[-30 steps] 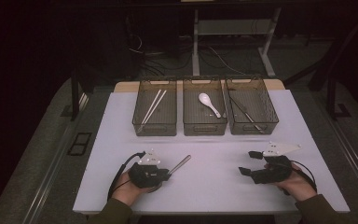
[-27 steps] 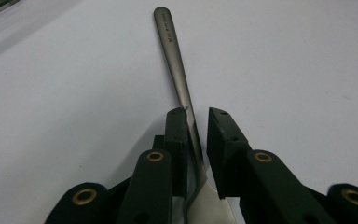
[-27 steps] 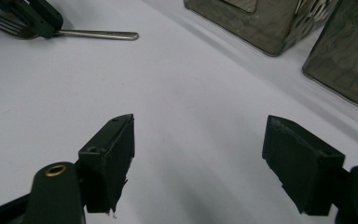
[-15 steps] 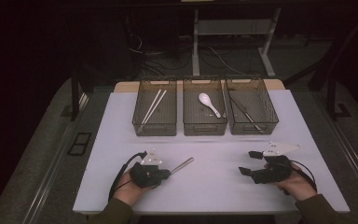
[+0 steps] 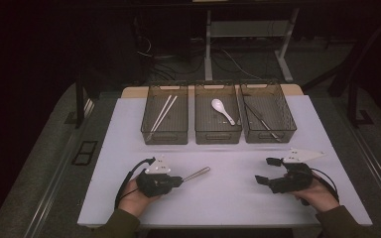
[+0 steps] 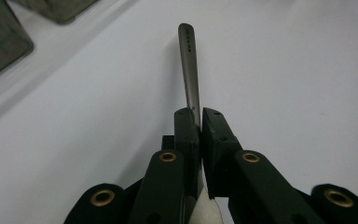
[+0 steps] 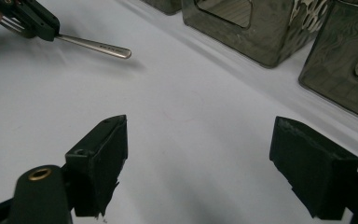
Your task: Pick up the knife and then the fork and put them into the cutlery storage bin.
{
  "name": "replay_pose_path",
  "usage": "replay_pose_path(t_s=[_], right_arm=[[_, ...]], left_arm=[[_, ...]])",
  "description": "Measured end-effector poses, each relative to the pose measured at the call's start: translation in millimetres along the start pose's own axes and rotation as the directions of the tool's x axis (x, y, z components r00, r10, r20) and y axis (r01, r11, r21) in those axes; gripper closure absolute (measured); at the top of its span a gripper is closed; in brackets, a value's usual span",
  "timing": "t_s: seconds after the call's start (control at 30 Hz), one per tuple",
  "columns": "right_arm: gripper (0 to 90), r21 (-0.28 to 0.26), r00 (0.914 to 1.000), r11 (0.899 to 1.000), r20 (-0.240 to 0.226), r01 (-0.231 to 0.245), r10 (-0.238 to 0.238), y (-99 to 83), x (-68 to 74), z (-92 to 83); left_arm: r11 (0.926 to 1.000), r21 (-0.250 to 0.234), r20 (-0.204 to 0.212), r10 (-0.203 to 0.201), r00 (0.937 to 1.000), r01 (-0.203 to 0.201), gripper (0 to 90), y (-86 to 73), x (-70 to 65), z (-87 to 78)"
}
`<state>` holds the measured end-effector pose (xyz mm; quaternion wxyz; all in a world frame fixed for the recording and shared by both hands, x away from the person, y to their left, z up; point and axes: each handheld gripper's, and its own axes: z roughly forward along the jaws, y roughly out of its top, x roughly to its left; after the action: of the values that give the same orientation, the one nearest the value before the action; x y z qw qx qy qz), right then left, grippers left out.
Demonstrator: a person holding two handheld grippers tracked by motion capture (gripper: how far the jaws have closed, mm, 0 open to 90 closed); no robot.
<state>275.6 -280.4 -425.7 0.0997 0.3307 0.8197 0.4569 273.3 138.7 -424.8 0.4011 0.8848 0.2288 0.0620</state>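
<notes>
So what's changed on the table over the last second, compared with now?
The left gripper has shut its jaws on the metal fork, handle sticking out ahead; gripper and fork have barely shifted. The right gripper has just been opening its jaws a little wider, with nothing between them. The three bins with the chopsticks, white spoon and dark utensils are unchanged.

No readable text, labels, brands or numbers on anything in view.

Both grippers, left gripper (image 5: 178, 181) and right gripper (image 5: 269, 171), are black with brass-coloured rivets (grey three-cornered top plates, trailing black cables); sleeves olive.
</notes>
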Motion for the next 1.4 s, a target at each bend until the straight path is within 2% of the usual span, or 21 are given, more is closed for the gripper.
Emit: replay_pose_path(t_s=[0.13, 0.2, 0.33, 0.43, 0.77, 0.97, 1.0, 1.07, 1.1, 1.17, 1.2, 1.23, 1.27, 1.3, 1.33, 1.37, 1.4], right_arm=[[18.5, 0.028, 0.9998, 1.0, -0.013, 0.013, -0.013, 2.6, 0.7, -0.9], [18.5, 0.051, 0.9993, 0.999, -0.038, 0.0, 0.002, 5.4, -0.4, -2.2], [15.1, 0.047, 0.9946, 0.998, -0.096, 0.042, -0.037, 9.9, -0.2, -6.2], [15.1, 0.049, 0.9876, 0.995, -0.134, 0.089, -0.082, 14.2, 4.3, -7.7], [15.9, 0.104, 0.965, 0.978, -0.21, 0.182, -0.158, 25.4, 20.5, 5.0], [16.2, 0.134, 0.9457, 0.963, -0.263, 0.232, -0.191, 30.4, 31.4, 15.3], [16.2, 0.137, 0.944, 0.962, -0.267, 0.236, -0.194, 31.2, 32.9, 16.2], [16.1, 0.14, 0.9352, 0.957, -0.288, 0.254, -0.206, 34.2, 35.1, 20.0], [16.1, 0.145, 0.9346, 0.956, -0.29, 0.255, -0.206, 35.5, 35.9, 21.5], [16.2, 0.153, 0.9276, 0.949, -0.3, 0.277, -0.223, 39.9, 37.2, 26.1], [17.0, 0.155, 0.9181, 0.941, -0.313, 0.302, -0.243, 42.5, 37.1, 28.5], [19.8, 0.159, 0.9135, 0.937, -0.323, 0.311, -0.248, 45.2, 39.1, 30.4], [21.8, 0.157, 0.9043, 0.931, -0.335, 0.331, -0.265, 47.8, 40.3, 32.6], [22.3, 0.157, 0.892, 0.92, -0.347, 0.36, -0.29, 51.3, 41.8, 35.6], [22.6, 0.16, 0.8888, 0.917, -0.352, 0.366, -0.293, 53.1, 43.6, 37.4], [23.5, 0.16, 0.8786, 0.909, -0.365, 0.385, -0.308, 55.7, 45.8, 41.0], [23.6, 0.168, 0.8765, 0.905, -0.369, 0.39, -0.309, 57.1, 47.7, 42.9]], left_arm=[[0.9994, -0.015, 0.036, 0.031, 0.9988, -0.031, 84.6, 6.6, -4.6, -2.0], [0.9989, -0.025, 0.05, 0.04, 0.9979, -0.039, 84.6, 8.8, -7.0, -1.1], [0.9974, -0.029, 0.093, 0.069, 0.9933, -0.067, 84.6, 14.7, -12.7, 2.1], [0.9952, -0.029, 0.122, 0.096, 0.9879, -0.093, 84.6, 19.1, -17.4, 5.0], [0.9851, -0.029, 0.196, 0.172, 0.9655, -0.17, 84.6, 30.3, -36.7, 15.6], [0.9801, -0.024, 0.226, 0.197, 0.9539, -0.197, 84.6, 35.7, -43.6, 20.5], [0.9782, -0.021, 0.234, 0.206, 0.9501, -0.207, 84.6, 37.8, -43.7, 21.5], [0.9747, -0.012, 0.248, 0.219, 0.9438, -0.223, 84.6, 42.1, -44.6, 24.5], [0.9713, -0.004, 0.255, 0.231, 0.939, -0.238, 84.6, 45.0, -45.4, 26.4], [0.9662, 0.005, 0.264, 0.247, 0.9324, -0.258, 84.6, 49.5, -46.3, 28.7], [0.9622, 0.01, 0.266, 0.26, 0.9282, -0.272, 84.6, 52.5, -46.3, 30.1], [0.9614, 0.011, 0.268, 0.262, 0.927, -0.275, 84.6, 55.3, -46.6, 31.4], [0.955, 0.007, 0.269, 0.284, 0.9205, -0.297, 84.6, 59.8, -45.1, 33.2], [0.9529, 0.006, 0.271, 0.29, 0.9178, -0.303, 84.6, 61.9, -44.6, 34.3], [0.9519, 0.007, 0.274, 0.293, 0.916, -0.306, 84.6, 65.3, -44.1, 35.8], [0.9489, 0.009, 0.274, 0.301, 0.9135, -0.315, 84.6, 67.4, -43.6, 36.4], [0.9488, 0.01, 0.275, 0.301, 0.9132, -0.316, 84.6, 69.6, -43.9, 37.1]])
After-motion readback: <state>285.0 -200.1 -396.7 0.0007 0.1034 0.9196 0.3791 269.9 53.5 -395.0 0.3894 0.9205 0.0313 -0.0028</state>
